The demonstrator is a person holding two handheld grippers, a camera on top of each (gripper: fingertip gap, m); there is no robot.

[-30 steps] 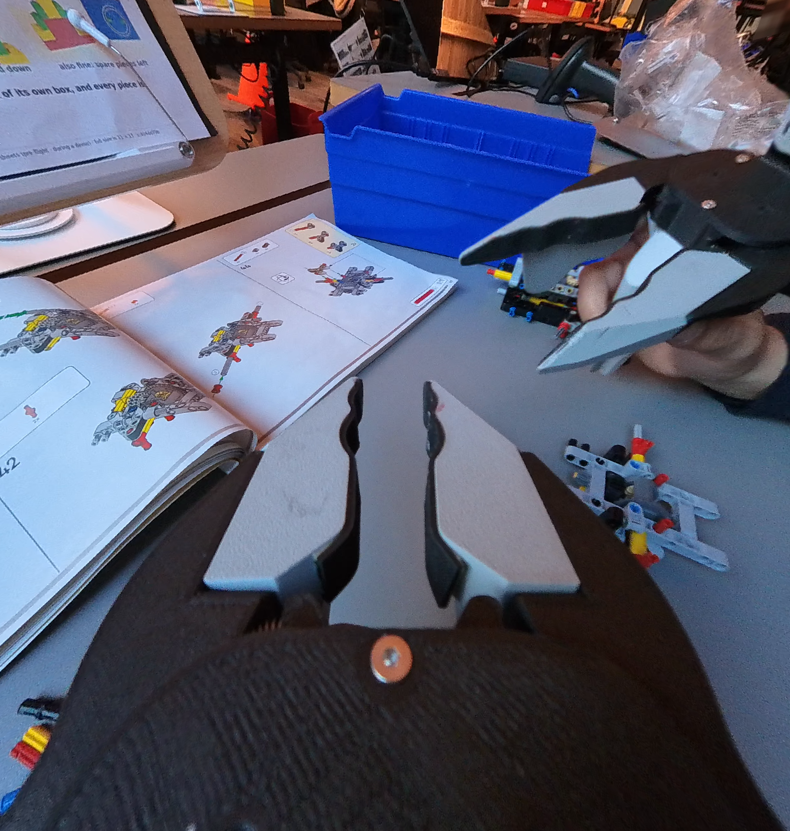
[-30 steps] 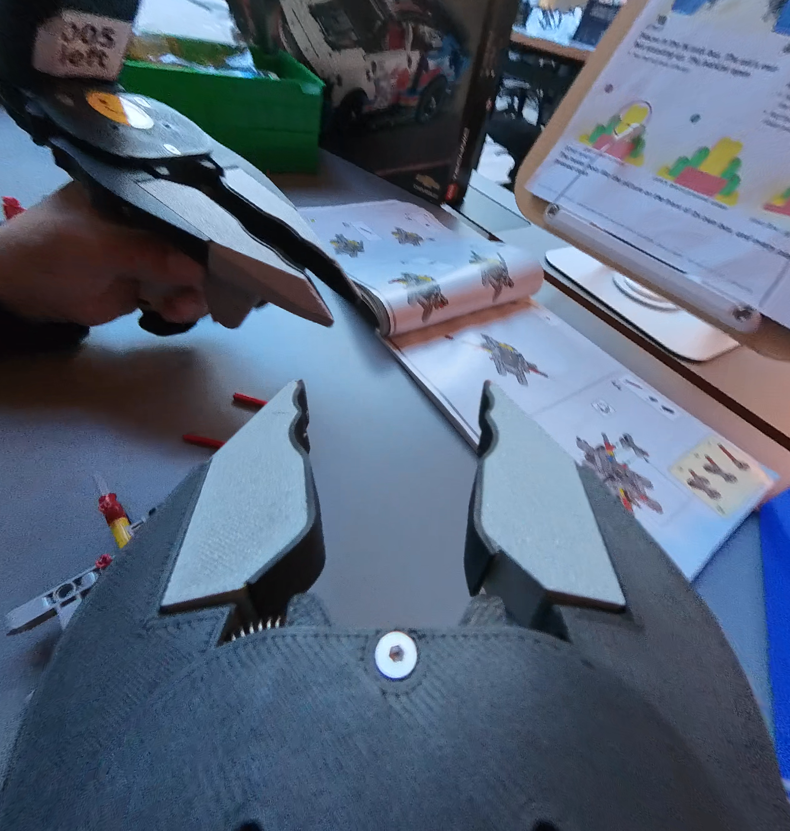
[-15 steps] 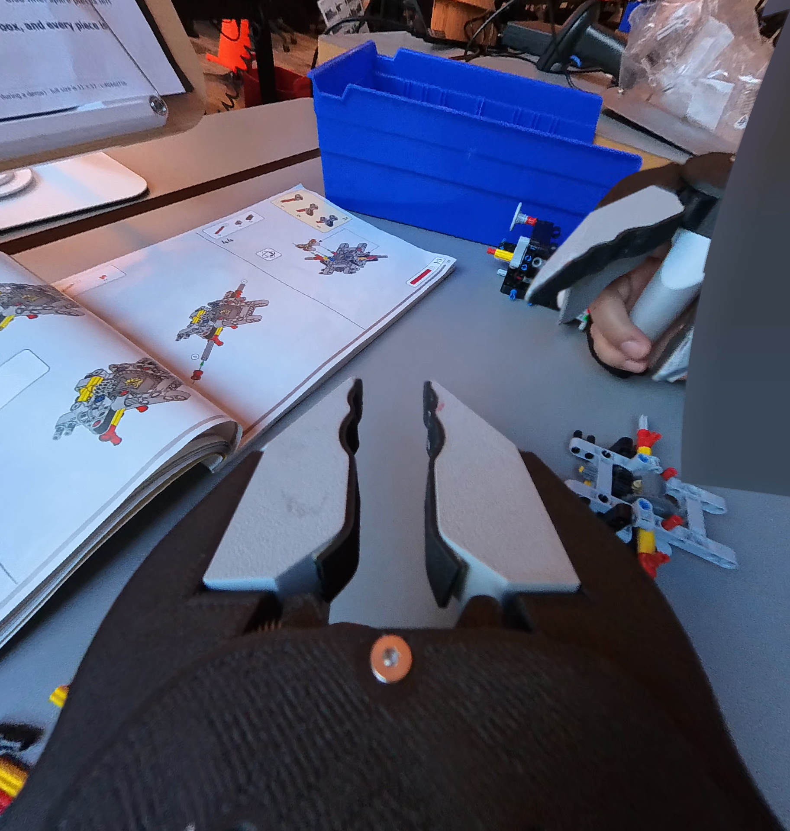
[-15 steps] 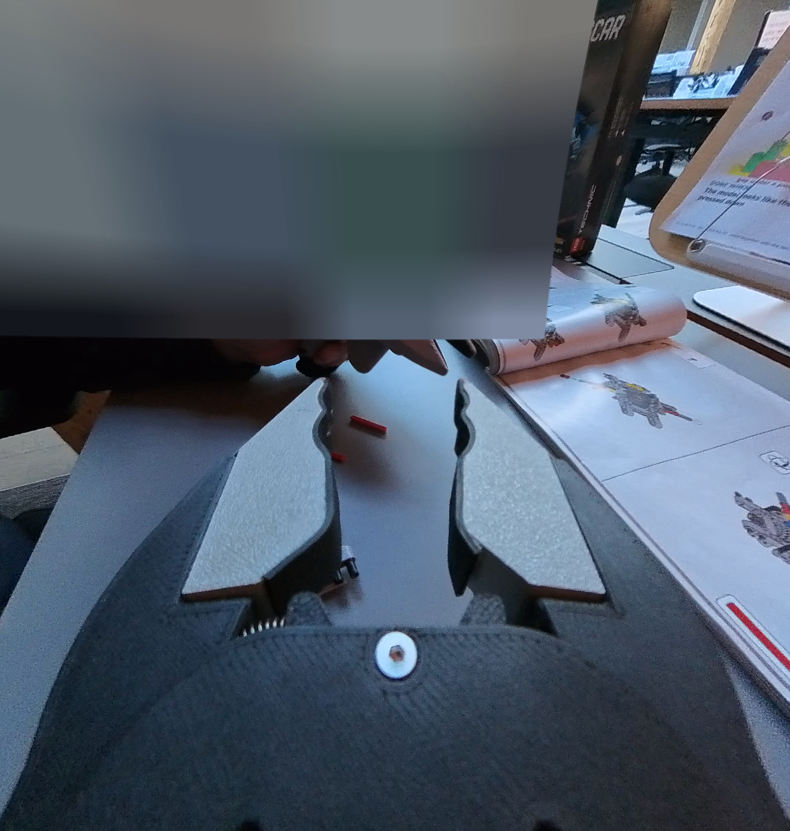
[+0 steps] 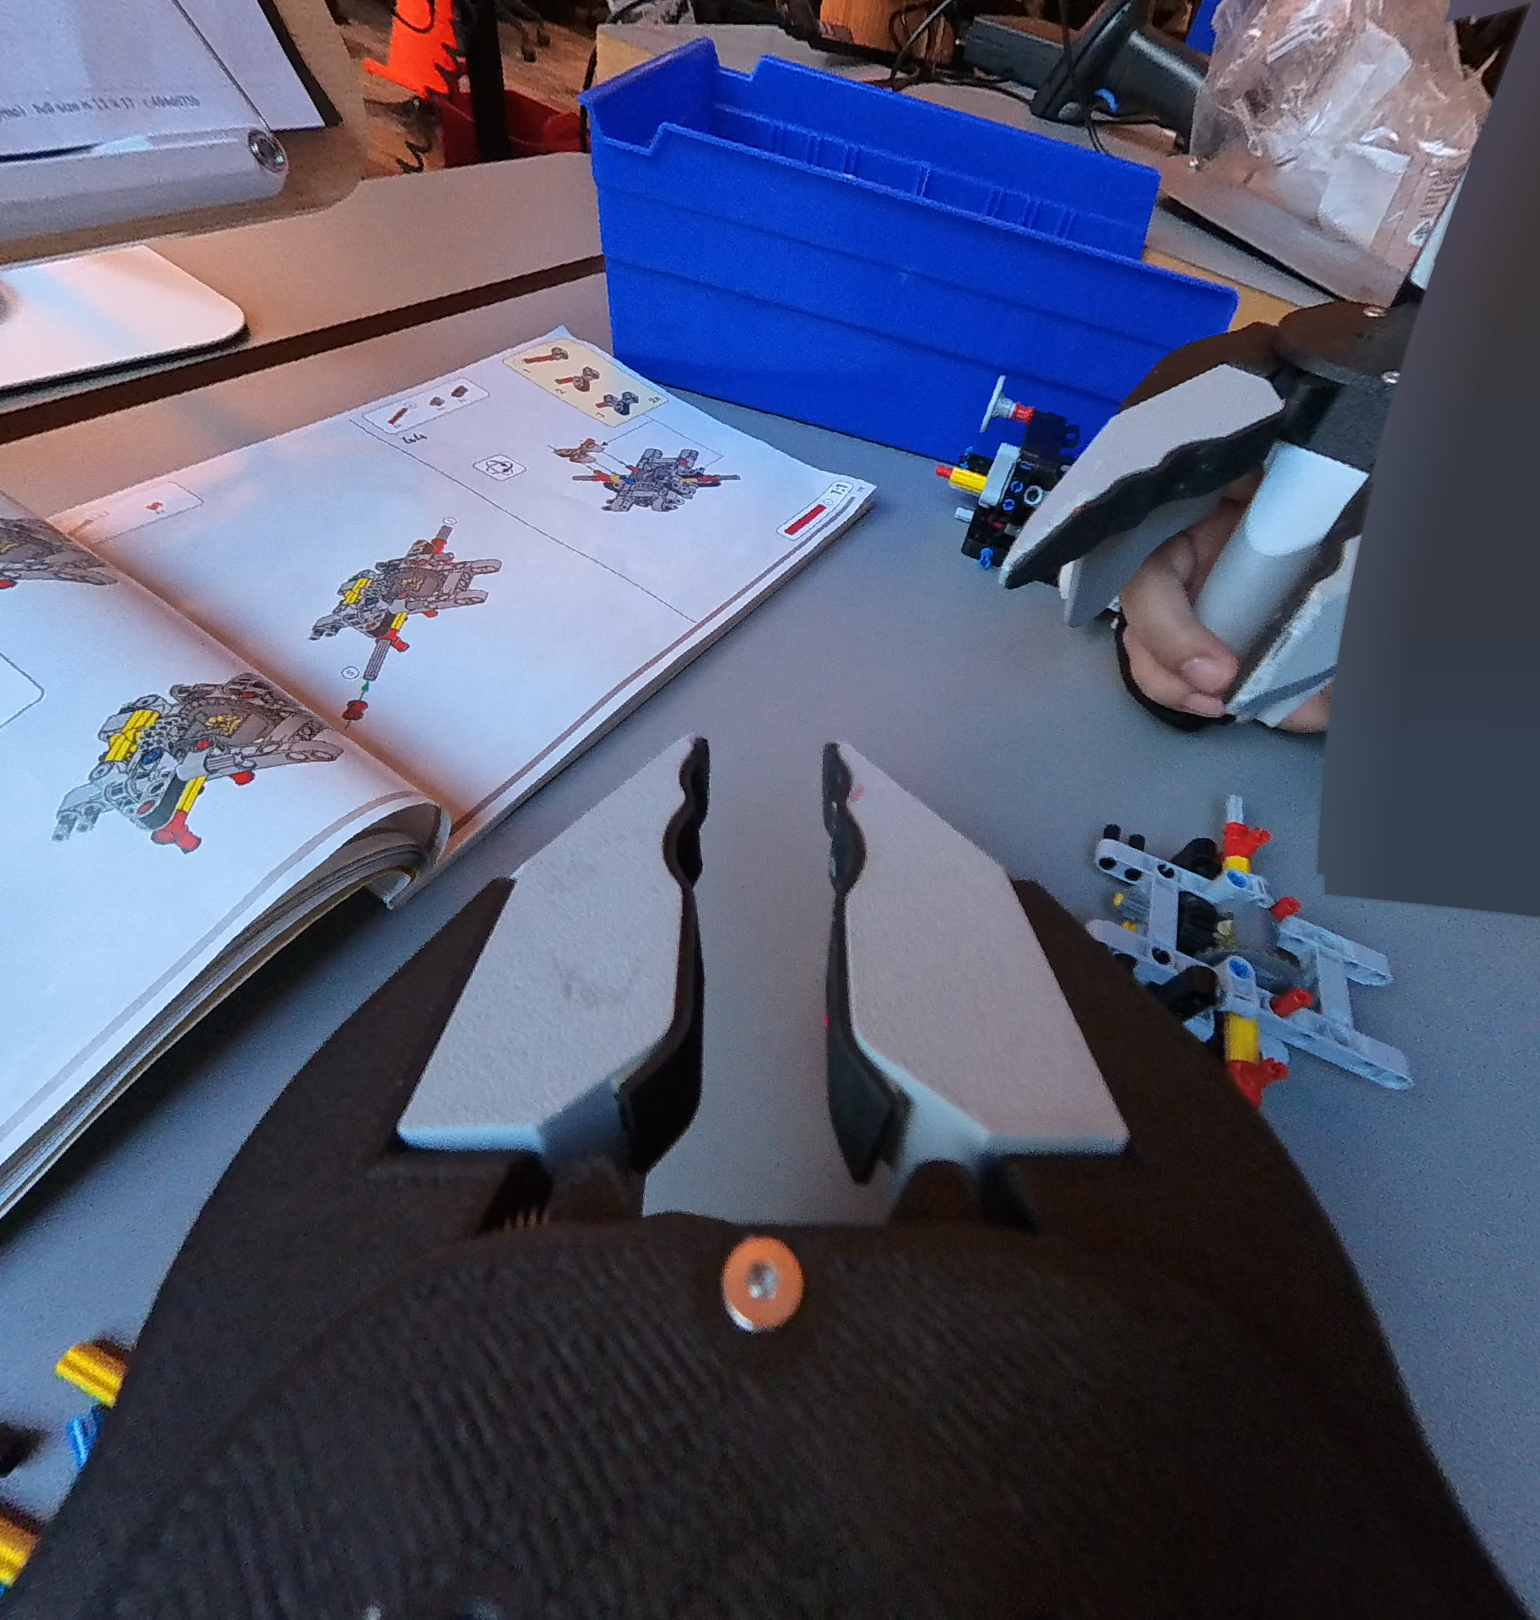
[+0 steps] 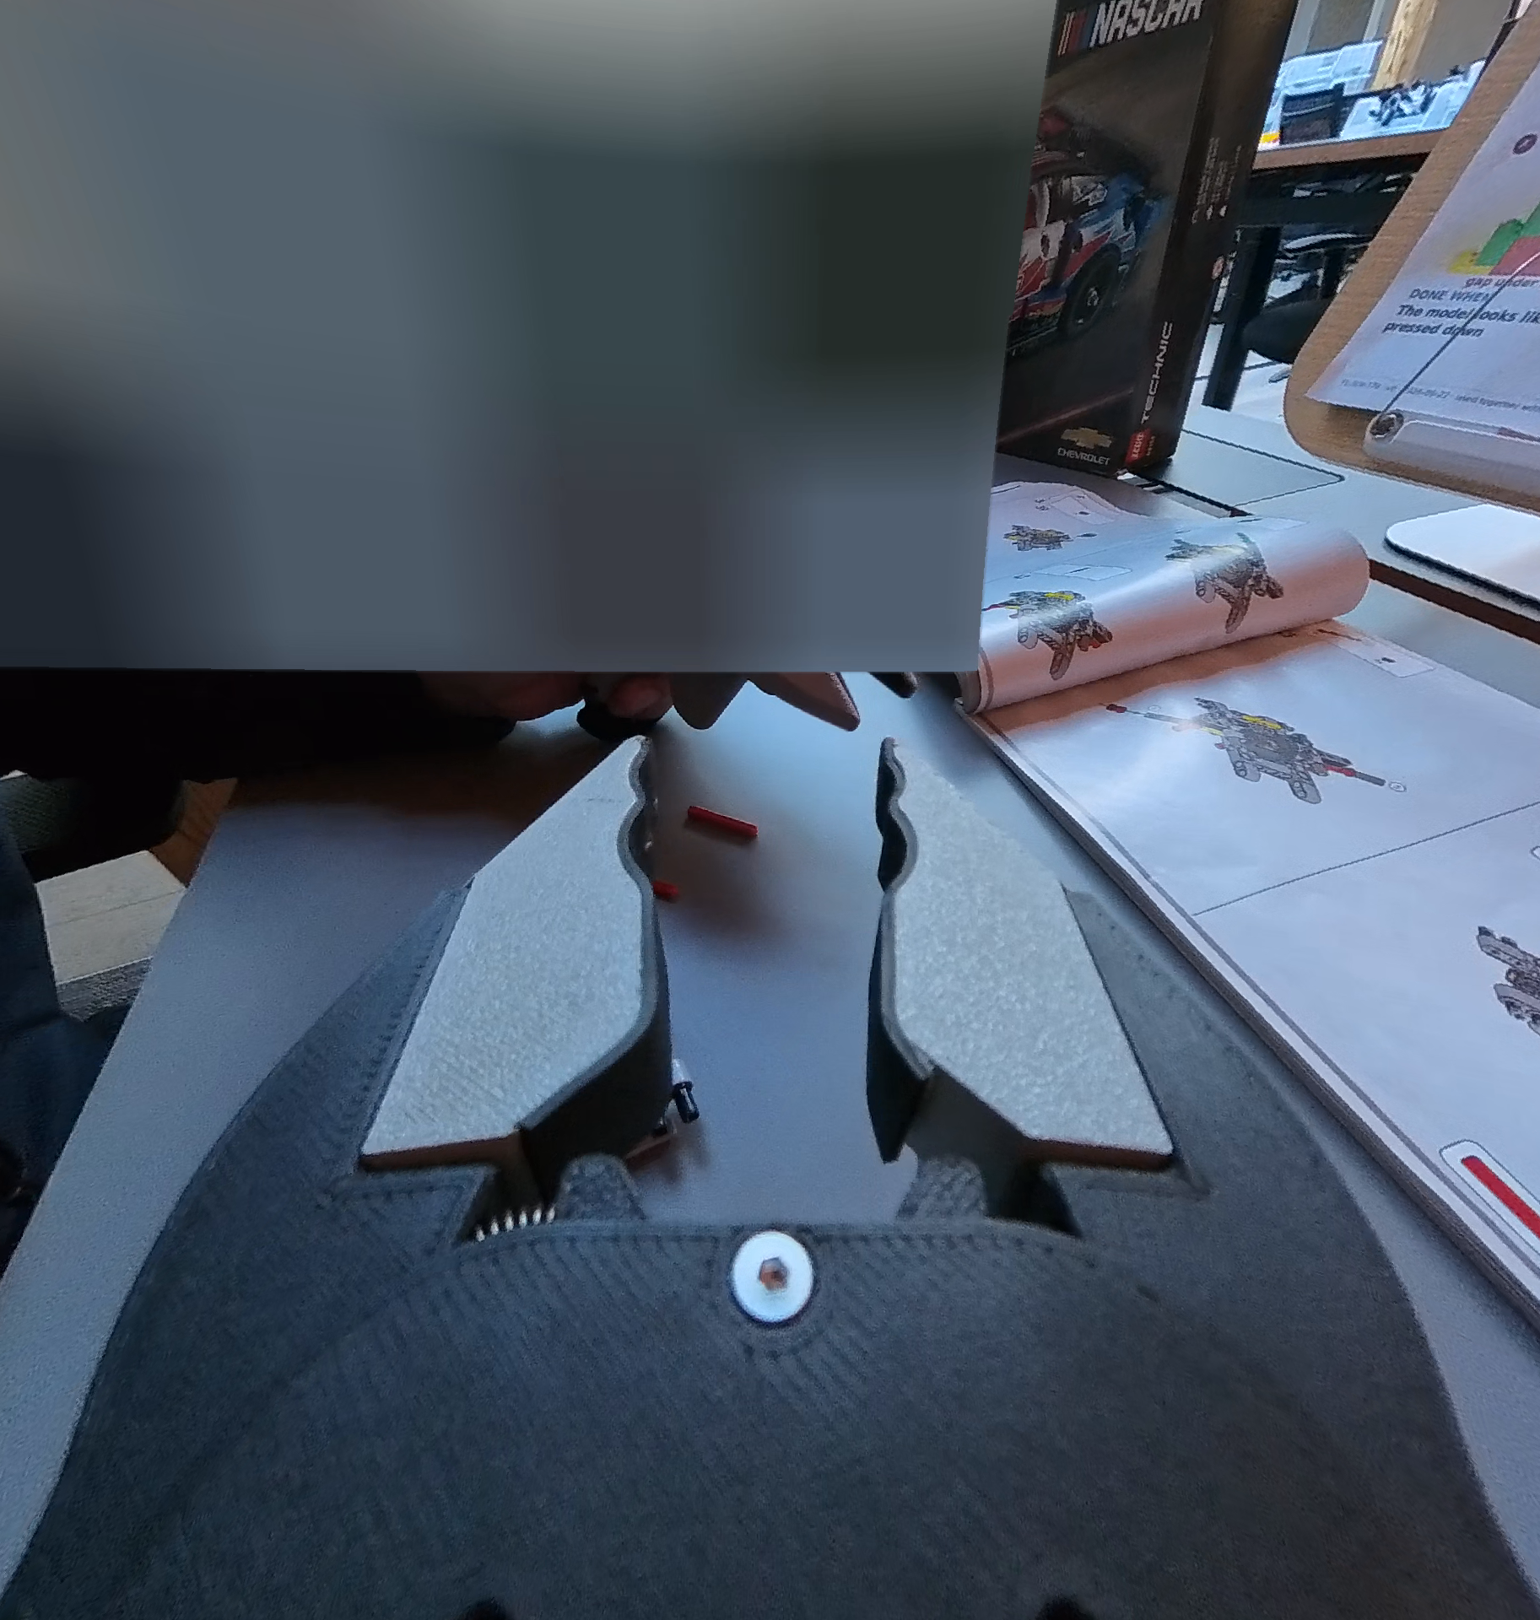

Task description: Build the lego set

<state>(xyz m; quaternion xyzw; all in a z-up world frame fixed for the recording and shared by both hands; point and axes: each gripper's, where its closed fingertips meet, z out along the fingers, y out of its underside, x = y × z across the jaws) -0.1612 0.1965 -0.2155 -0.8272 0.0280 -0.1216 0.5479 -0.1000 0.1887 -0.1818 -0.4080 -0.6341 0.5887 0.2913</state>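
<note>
At frame centre, both grippers, left [image 5: 764,763] and right [image 6: 762,763], gape empty; the right should straddle the red pin [image 6: 720,822] squarely.

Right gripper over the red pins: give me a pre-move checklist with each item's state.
1. Right gripper jaws apart, nothing between the pads: ok.
2. Longer red pin lies on the table within the jaw gap: ok.
3. Shorter red pin partly hidden by the left finger: not ok.
4. Left gripper holds nothing: ok.
5. Instruction booklet outside the jaws: ok.
6. Height above the table: cannot tell.
</note>
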